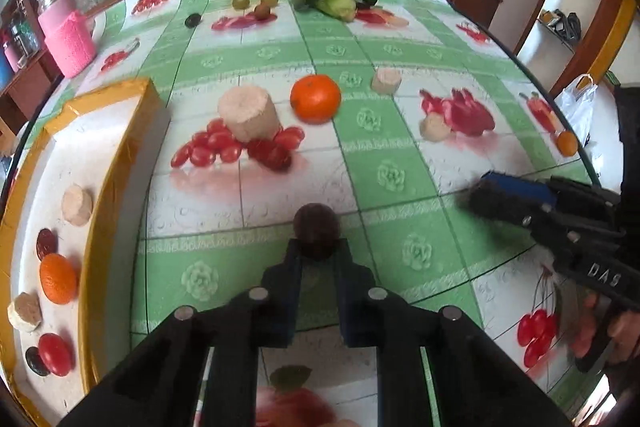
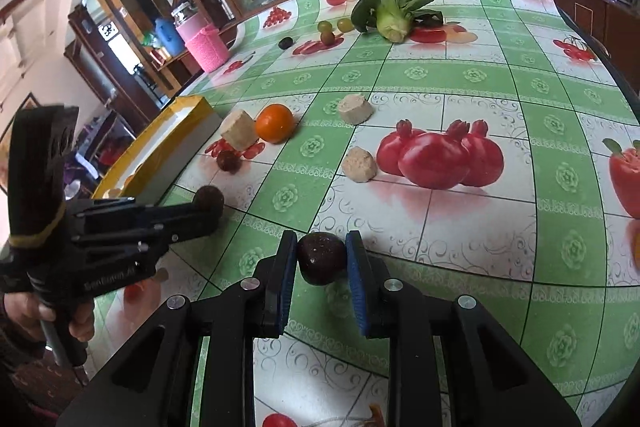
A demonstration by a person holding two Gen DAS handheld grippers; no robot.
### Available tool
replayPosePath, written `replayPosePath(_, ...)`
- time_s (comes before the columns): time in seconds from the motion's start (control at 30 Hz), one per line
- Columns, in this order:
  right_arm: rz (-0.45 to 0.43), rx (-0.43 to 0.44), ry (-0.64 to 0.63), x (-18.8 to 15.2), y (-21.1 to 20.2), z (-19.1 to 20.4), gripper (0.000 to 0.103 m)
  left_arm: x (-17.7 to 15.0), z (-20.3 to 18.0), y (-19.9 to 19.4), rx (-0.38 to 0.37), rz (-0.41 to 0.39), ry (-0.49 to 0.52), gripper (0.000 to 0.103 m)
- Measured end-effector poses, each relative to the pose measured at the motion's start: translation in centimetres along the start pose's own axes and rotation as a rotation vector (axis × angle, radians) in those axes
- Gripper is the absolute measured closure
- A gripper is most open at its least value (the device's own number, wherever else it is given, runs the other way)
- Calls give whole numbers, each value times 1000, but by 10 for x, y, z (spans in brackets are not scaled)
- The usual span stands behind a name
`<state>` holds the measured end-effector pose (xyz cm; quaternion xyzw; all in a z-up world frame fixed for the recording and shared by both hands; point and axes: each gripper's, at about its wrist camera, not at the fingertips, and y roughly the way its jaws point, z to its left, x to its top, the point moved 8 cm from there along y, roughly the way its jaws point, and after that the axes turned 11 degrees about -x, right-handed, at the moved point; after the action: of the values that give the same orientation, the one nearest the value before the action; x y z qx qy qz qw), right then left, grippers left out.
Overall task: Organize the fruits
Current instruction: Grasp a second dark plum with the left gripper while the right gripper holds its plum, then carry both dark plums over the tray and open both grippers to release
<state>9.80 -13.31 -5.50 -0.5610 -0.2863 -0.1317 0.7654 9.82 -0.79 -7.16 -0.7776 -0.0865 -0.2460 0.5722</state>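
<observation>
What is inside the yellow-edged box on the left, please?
The yellow-edged box holds an orange, a red tomato, two dark fruits and beige pieces; its far end lies out of sight.

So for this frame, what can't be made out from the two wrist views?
- Yellow-edged tray: near end cut off by the left wrist image edge; in the right wrist view the left gripper covers it.
- Right gripper: tip motion-blurred in the left wrist view.
- Small dark fruit far back: too small to identify.
</observation>
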Motion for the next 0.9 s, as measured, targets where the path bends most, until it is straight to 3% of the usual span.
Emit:
replayPosePath(0.2,17,1,20,-4,3,-3,78,7,3,4,-19,-16,-57,82)
replayPosePath(0.23,18,-2,18,-4,3,-4,78,7,2,4,-22,-12,-61,77)
replayPosePath(0.33,25,-11,10,-6,1,-4,78,6,-1,0,-27,-14,-75,43)
replayPosePath(0.37,24,-15,11,-6,0,-5,78,8,-2,-4,-18,-31,-68,36)
replayPosePath(0.47,20,-19,22,-8,0,-8,78,14,-6,-7,-13,-58,-42,34)
replayPosePath(0.53,19,-22,24,-8,0,-7,78,18,-5,-3,-2,-55,-37,34)
replayPosePath(0.6,18,-27,21,-8,0,-7,78,17,-2,6,7,-38,-33,51)
replayPosePath(0.67,19,-32,19,-8,0,-7,78,17,2,8,31,-59,-16,76)
replayPosePath(0.9,11,-60,23,-7,-4,-8,78,9,2,-3,-17,-66,-40,80)
